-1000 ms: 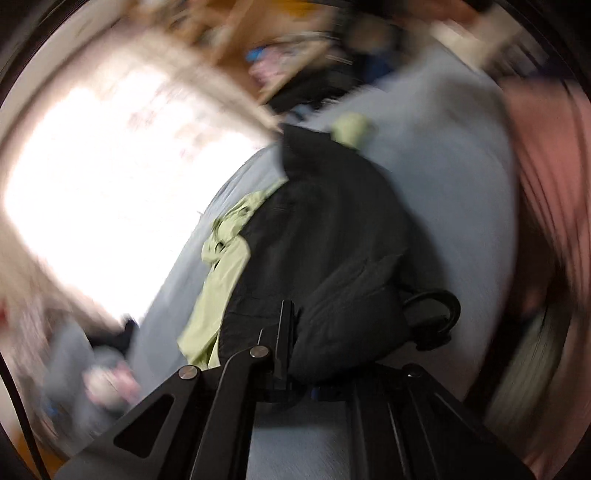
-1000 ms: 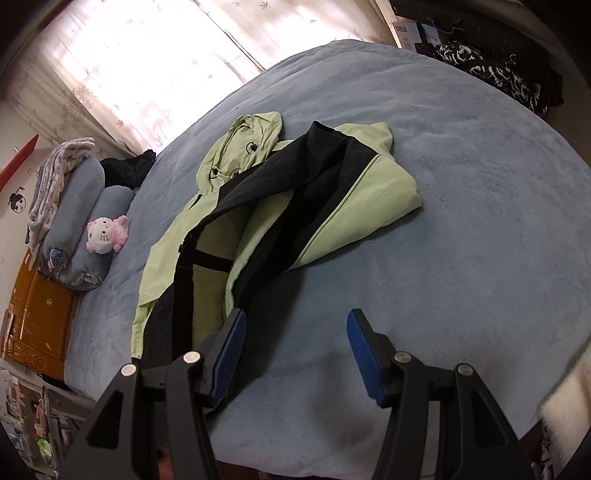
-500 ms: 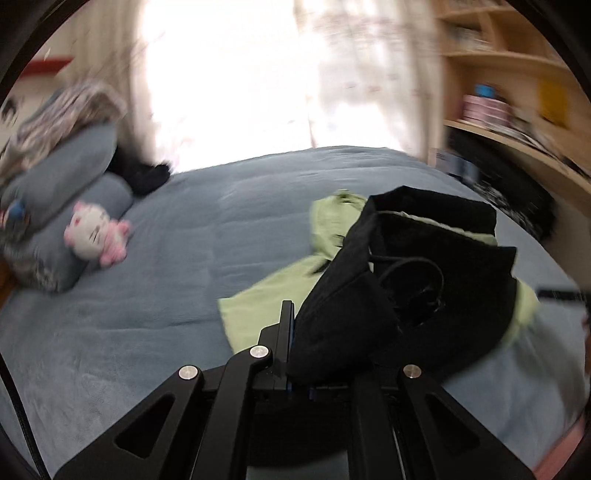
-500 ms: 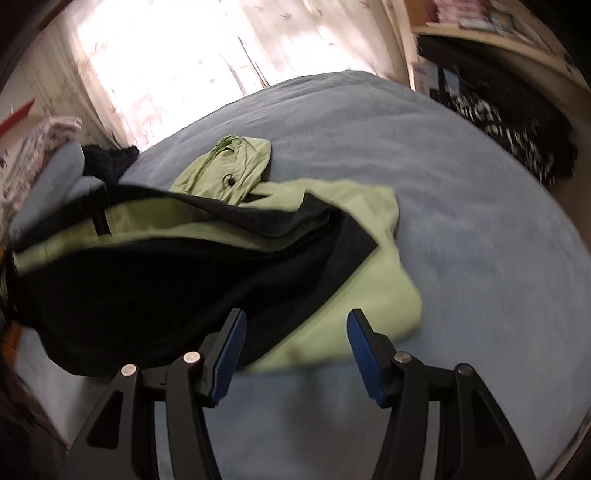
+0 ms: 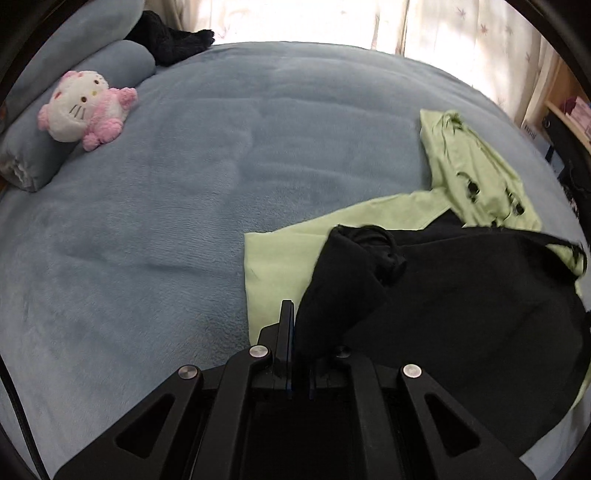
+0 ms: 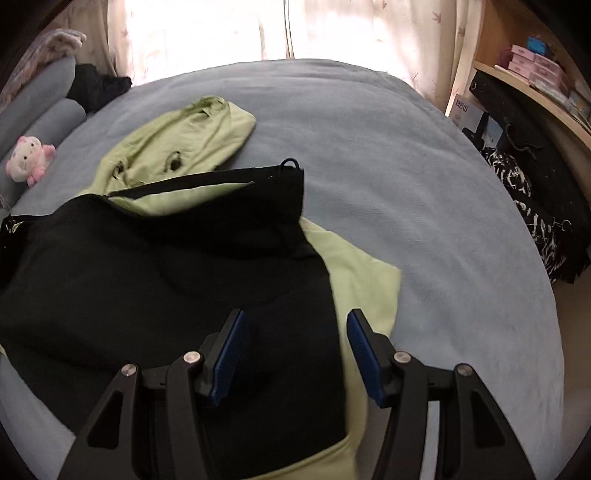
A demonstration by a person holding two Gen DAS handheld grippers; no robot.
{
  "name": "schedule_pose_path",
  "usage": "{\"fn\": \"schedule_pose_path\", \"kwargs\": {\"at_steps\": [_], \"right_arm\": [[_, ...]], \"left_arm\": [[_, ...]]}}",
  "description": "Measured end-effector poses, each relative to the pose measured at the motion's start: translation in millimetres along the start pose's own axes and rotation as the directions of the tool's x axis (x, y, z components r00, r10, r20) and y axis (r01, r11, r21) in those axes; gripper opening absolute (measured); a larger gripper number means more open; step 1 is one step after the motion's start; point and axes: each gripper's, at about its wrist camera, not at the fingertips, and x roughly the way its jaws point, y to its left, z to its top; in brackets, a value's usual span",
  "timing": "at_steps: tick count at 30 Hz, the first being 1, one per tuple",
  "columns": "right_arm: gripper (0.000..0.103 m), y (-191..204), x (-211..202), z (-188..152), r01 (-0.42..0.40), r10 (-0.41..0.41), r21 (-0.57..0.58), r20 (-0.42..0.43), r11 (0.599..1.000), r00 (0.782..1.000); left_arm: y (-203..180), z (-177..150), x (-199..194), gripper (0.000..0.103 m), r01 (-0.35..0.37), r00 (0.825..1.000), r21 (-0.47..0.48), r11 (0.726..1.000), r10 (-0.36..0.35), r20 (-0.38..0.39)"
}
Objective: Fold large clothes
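Left gripper (image 5: 295, 325) pinches black fabric of the green-and-black jacket (image 5: 461, 295), which lies on the blue bed (image 5: 184, 221); its right finger is hidden by cloth. Right gripper (image 6: 295, 332) hovers agape over the jacket's black panel.

Backlit by blown-out window (image 6: 207, 33); sharp, fisheye-warped w/ dark edges.

We were in a home bedroom: a blue bed (image 5: 184, 221), plush toy (image 5: 86, 105) at ten o'clock, curtained window (image 6: 207, 33) at twelve.
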Motion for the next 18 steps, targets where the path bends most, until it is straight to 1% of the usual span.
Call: {"fn": "schedule_pose_path", "kwargs": {"at_steps": [3, 7, 9, 10, 12, 14, 15, 16, 18], "right_arm": [[0.056, -4, 14, 11, -0.019, 0.019, 0.013, -0.017, 1.000, 1.000], [0.056, -12, 39, 32, -0.078, 0.081, 0.080, -0.037, 0.994, 0.996], [0.056, -14, 53, 43, -0.079, 0.085, 0.103, -0.050, 0.992, 0.995], [0.054, -18, 61, 48, -0.080, 0.087, 0.120, -0.058, 0.990, 0.995], [0.046, -22, 69, 53, -0.090, 0.100, 0.139, -0.067, 0.986, 0.993], [0.015, -26, 76, 57, -0.105, 0.117, 0.162, -0.071, 0.981, 0.991], [0.008, -27, 79, 57, -0.112, 0.127, 0.174, -0.077, 0.978, 0.989], [0.003, -28, 80, 56, -0.114, 0.130, 0.182, -0.077, 0.977, 0.989], [0.002, -25, 73, 54, -0.096, 0.107, 0.174, -0.055, 0.980, 0.993]], "left_arm": [[-8, -5, 8, 0.004, 0.001, 1.000, 0.010, 1.000, -0.001, -0.011], [-8, -6, 19, 0.004, 0.001, 1.000, 0.008, 1.000, -0.001, -0.027], [-8, -5, 21, 0.004, 0.006, 0.999, 0.009, 1.000, -0.005, -0.035], [-7, -3, 23, 0.004, 0.008, 0.999, 0.008, 1.000, -0.008, -0.038], [-5, -2, 24, 0.004, 0.017, 0.999, 0.007, 1.000, -0.017, -0.045], [-3, 1, 27, 0.004, 0.025, 0.999, 0.005, 1.000, -0.025, -0.049], [-3, 4, 28, 0.004, 0.028, 0.998, 0.003, 1.000, -0.028, -0.049], [-3, 6, 28, 0.004, 0.031, 0.998, 0.000, 1.000, -0.030, -0.047], [-3, 11, 25, 0.004, 0.034, 0.999, -0.004, 0.999, -0.035, -0.035]]}}
